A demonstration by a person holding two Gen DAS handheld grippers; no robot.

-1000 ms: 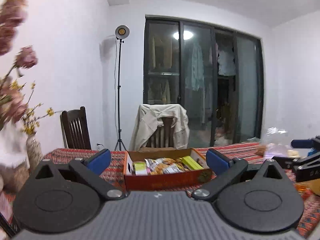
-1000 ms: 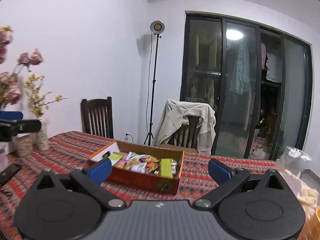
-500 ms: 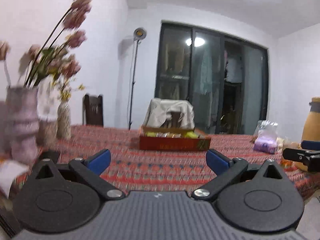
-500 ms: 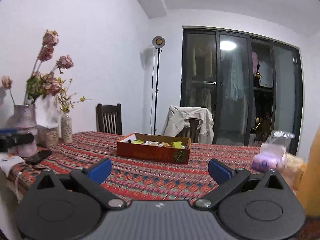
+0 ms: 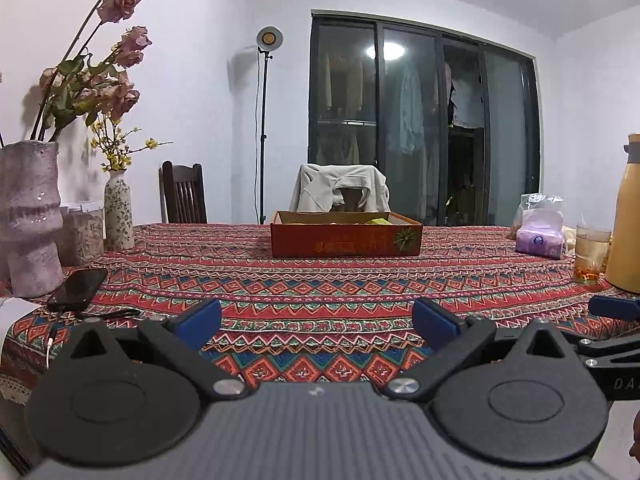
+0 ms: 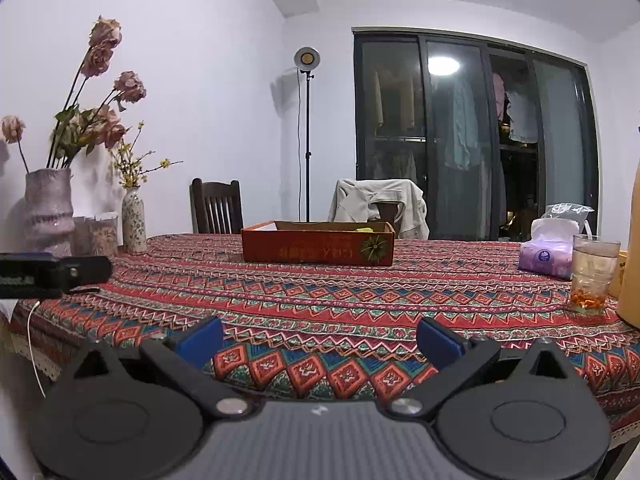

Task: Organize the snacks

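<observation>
The bench point(image 5: 320, 280), spread with a red patterned cloth, fills the middle of both views. At its far side stands a red cardboard snack box point(image 5: 346, 236), open at the top, with only a sliver of yellow-green packet point(image 5: 378, 221) showing above its rim; the rest of its contents are hidden from this low angle. Behind the box a chair draped with a pale jacket point(image 5: 340, 192) stands against the dark glass doors.

On the left of the bench stands a large mottled vase point(image 5: 28, 216) of dried roses, with a slimmer flowered vase point(image 5: 119, 216) near it and a dark phone point(image 5: 78, 284) lying flat in front. On the right are a tall yellow flask point(image 5: 626, 216), a glass of drink point(image 5: 591, 254) just beside it, and a purple tissue pack point(image 5: 540, 240) further back.

The left gripper point(image 5: 318, 322) hangs low at the near edge of the bench, its blue-padded jaws spread wide with nothing between them. The right gripper point(image 6: 320, 340) is likewise wide apart and empty, well short of the snack box point(image 6: 318, 246). Each gripper's tip shows at the edge of the other's view.
</observation>
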